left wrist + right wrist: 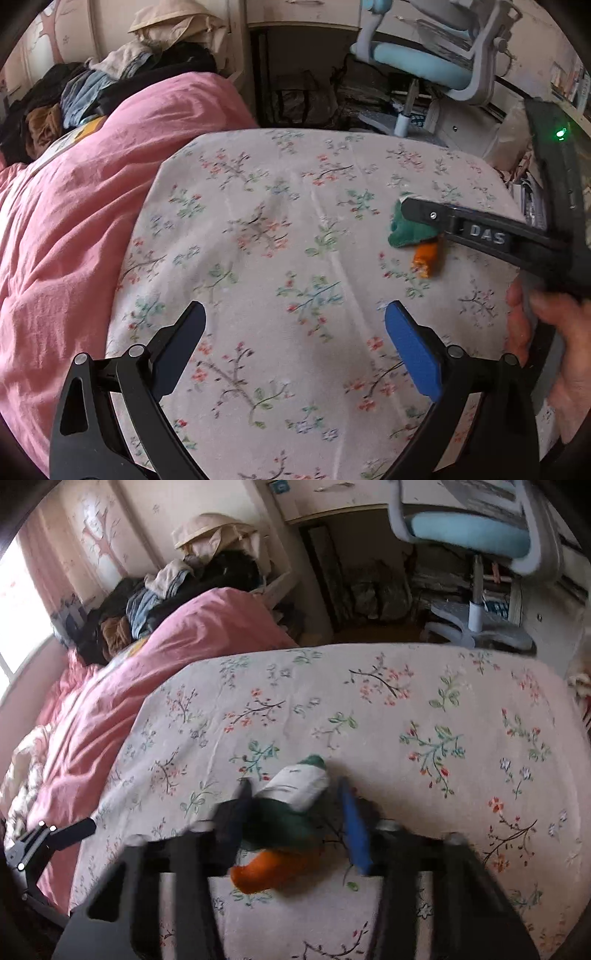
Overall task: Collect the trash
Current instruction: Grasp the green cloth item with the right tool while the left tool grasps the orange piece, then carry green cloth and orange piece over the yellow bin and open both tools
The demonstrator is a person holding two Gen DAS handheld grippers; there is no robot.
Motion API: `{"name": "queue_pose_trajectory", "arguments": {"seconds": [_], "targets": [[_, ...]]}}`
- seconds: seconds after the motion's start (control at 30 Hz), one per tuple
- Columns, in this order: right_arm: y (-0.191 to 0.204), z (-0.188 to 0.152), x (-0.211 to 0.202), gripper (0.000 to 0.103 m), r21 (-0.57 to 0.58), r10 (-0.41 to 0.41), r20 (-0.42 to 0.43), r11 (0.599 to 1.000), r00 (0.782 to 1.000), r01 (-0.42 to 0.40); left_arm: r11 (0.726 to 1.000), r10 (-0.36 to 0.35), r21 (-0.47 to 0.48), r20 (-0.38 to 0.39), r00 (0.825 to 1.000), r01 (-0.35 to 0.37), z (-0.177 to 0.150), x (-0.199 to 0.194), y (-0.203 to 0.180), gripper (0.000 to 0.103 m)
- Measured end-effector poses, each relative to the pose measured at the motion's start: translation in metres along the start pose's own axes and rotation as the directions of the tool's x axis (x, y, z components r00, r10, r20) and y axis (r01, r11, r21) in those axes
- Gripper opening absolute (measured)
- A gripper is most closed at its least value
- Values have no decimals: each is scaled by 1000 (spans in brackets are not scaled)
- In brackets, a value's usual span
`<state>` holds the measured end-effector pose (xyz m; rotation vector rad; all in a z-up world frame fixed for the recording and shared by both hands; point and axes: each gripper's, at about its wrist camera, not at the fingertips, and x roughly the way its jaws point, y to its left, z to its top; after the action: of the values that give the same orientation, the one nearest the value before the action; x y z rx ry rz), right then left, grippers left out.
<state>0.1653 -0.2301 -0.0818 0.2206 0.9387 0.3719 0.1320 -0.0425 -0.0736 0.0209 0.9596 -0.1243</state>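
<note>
1. Bed sheet (424,701), floral: carries the trash near its near edge, beside the pink duvet (74,221).
2. Right gripper (295,797): pitched steeply down; jaws partly open, straddling the green-and-white wrapper (299,786), pads apparently not pressing.
3. Left gripper (295,317): jaws wide, empty, hovering over bare sheet.
4. Orange wrapper (269,867): touching the green one, below the jaws.
5. Advice: centre on the green wrapper before closing; avoid pinching sheet.
</note>
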Motion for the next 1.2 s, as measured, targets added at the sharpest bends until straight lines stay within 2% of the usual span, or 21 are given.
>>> {"name": "queue_pose_trajectory", "arguments": {"seconds": [0.13,0.27,0.37,0.47,0.53,0.6,0.63,0.7,0.8,0.87,1.0,1.2], "targets": [[-11,4,-12,29,48,27,57,998,998,-30,999,-34,39,23,999,33,8,3,-16,94],[-27,12,-38,29,105,20,140,994,990,-35,994,-77,86,35,996,74,26,14,-38,94],[-41,13,-49,30,145,9,166,989,986,-33,981,-105,167,28,994,99,37,27,-64,93],[-57,12,-51,30,192,3,163,981,987,-35,956,-89,280,-8,996,88,39,44,-91,72],[-65,12,-52,31,220,2,154,975,988,-37,945,-79,314,-46,996,89,37,56,-101,38],[-72,11,-54,31,242,1,147,970,989,-37,947,-132,288,-53,990,142,35,58,-100,22],[-74,11,-57,31,247,3,148,968,989,-40,946,-133,292,-53,990,142,34,56,-101,18],[-75,9,-63,31,252,9,153,967,988,-48,944,-139,299,-31,990,142,31,46,-101,17],[-67,5,-75,31,235,25,168,970,985,-64,956,-183,232,-13,983,181,26,26,-86,17],[-62,-1,-81,31,221,30,171,973,985,-68,963,-182,205,10,983,176,17,10,-75,17],[-44,-18,-95,31,192,54,168,978,984,-87,975,-151,175,60,987,139,-13,-29,-57,17],[1,-51,-130,31,90,80,189,991,979,-99,994,-81,81,154,985,69,-66,-93,-25,17]]}}
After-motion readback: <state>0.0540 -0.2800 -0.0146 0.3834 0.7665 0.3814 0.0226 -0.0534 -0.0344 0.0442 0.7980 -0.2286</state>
